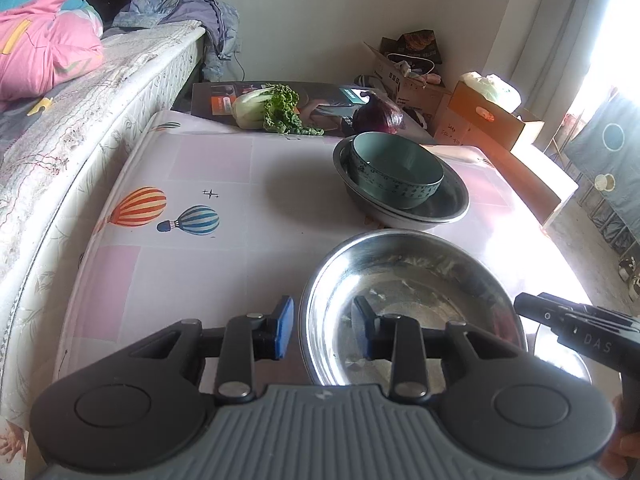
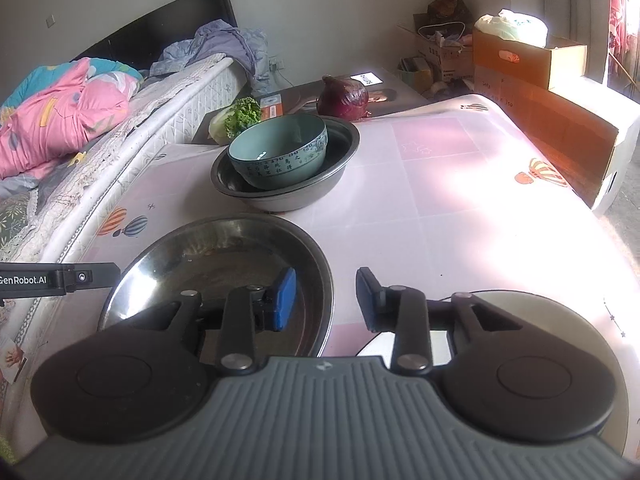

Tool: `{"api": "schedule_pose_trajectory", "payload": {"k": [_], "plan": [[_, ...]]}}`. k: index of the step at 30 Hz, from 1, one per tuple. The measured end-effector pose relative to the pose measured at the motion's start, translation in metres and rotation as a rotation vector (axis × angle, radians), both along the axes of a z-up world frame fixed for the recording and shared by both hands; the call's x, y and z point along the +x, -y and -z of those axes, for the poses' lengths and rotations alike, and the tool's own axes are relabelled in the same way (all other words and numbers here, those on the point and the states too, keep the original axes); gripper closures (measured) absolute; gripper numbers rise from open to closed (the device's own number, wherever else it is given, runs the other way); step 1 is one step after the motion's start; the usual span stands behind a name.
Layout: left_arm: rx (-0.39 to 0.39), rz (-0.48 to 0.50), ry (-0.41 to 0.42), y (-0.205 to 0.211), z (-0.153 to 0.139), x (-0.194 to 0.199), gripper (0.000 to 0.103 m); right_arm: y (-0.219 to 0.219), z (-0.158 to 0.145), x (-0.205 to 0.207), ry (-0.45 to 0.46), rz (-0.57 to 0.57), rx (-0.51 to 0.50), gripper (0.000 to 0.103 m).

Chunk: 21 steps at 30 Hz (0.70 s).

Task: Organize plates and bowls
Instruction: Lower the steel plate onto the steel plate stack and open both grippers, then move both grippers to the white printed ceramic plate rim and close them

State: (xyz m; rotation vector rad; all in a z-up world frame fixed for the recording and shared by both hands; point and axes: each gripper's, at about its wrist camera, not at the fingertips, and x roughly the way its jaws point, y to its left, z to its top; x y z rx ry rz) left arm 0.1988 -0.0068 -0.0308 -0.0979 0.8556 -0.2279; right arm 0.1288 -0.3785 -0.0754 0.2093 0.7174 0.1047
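Left wrist view: the left gripper [image 1: 324, 330] straddles the near steel bowl's [image 1: 412, 300] rim, fingers [image 1: 285, 326] slightly parted, seemingly not pinching; the right gripper [image 2: 326, 300] straddles its opposite rim likewise. Thin, stiff, light and slippery, it is best pinched at both rims.

A table [image 1: 208, 280] covered in a pale pink checked cloth printed with striped hot-air balloons. Near its front edge sits an empty steel basin [image 1: 412, 304]. Further back, towards the middle, a darker metal basin [image 1: 444, 208] rests on the cloth — a teal ceramic bowl [image 1: 396, 172] sits inside it. A pale plate [image 2: 532, 312] lies at the front right corner. Along the far edge lies a flat dark box [image 1: 320, 98].
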Motion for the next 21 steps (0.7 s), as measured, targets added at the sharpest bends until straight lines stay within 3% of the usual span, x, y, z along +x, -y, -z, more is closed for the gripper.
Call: {"api": "schedule_pose_trajectory", "payload": {"k": [3,6,8,14,21], "plan": [[-0.011,0.001,0.011,-0.002,-0.006,-0.009,0.066,0.008,-0.004,-0.014,0.016,0.019,0.011,0.063],[-0.015,0.008,0.017,-0.001,-0.010,-0.019,0.057,0.017,-0.009,-0.029,0.028,0.032,0.030,0.059],[-0.013,0.017,0.021,0.001,-0.013,-0.026,0.049,0.023,-0.010,-0.039,0.031,0.037,0.047,0.051],[0.009,0.074,0.032,0.017,-0.021,-0.055,0.035,0.048,-0.015,-0.080,0.061,0.073,0.084,0.045],[0.005,0.204,0.051,0.053,-0.027,-0.089,0.029,0.099,-0.011,-0.129,0.092,0.166,0.089,0.044]]}}
